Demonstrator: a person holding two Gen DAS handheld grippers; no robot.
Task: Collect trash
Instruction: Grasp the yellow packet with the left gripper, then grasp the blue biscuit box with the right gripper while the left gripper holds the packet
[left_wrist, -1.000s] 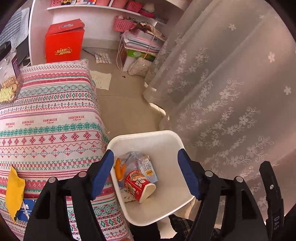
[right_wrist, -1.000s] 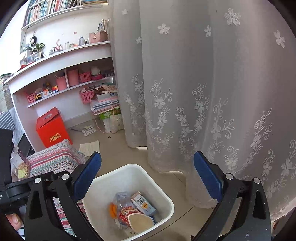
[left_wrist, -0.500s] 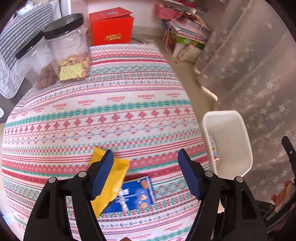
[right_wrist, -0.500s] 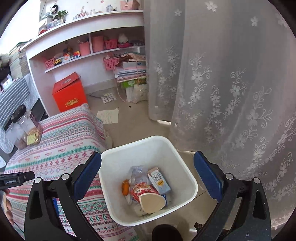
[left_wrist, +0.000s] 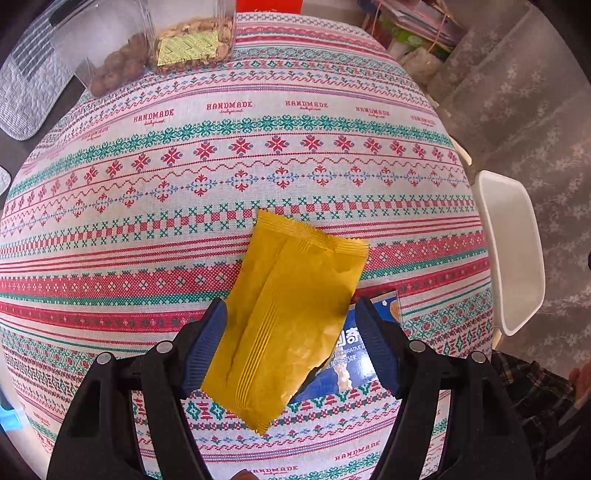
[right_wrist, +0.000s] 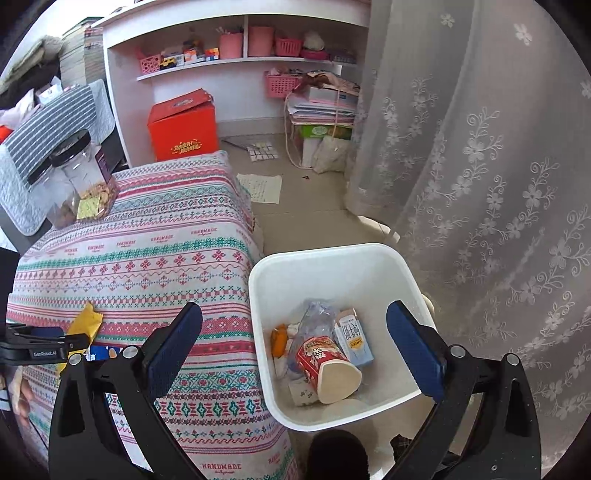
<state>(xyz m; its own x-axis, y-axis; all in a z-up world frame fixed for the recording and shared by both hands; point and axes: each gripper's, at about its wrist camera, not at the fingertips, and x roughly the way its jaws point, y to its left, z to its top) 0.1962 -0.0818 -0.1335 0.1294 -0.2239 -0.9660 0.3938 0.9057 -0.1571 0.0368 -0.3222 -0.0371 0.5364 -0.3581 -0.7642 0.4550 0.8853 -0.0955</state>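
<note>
A yellow snack wrapper (left_wrist: 291, 317) lies flat on the patterned tablecloth (left_wrist: 236, 147), partly over a blue packet (left_wrist: 351, 354). My left gripper (left_wrist: 291, 347) is open with the wrapper's near half between its fingers; I cannot tell if they touch it. The wrapper also shows in the right wrist view (right_wrist: 85, 323), beside the left gripper's body (right_wrist: 40, 350). The white bin (right_wrist: 369, 254) stands on the floor right of the table and holds a red cup (right_wrist: 325, 365), a carton (right_wrist: 352, 338) and other trash. My right gripper (right_wrist: 295, 347) is open and empty above the bin's near left edge.
Two clear jars with black lids (right_wrist: 79, 173) stand at the table's far left corner. A lace curtain (right_wrist: 498, 166) hangs just right of the bin. A red box (right_wrist: 183, 127), papers and baskets sit on the floor by white shelves (right_wrist: 236, 62).
My left gripper swung from over the bin to the table and came down around the yellow wrapper. My right gripper tilted down over the bin's edge, staying open.
</note>
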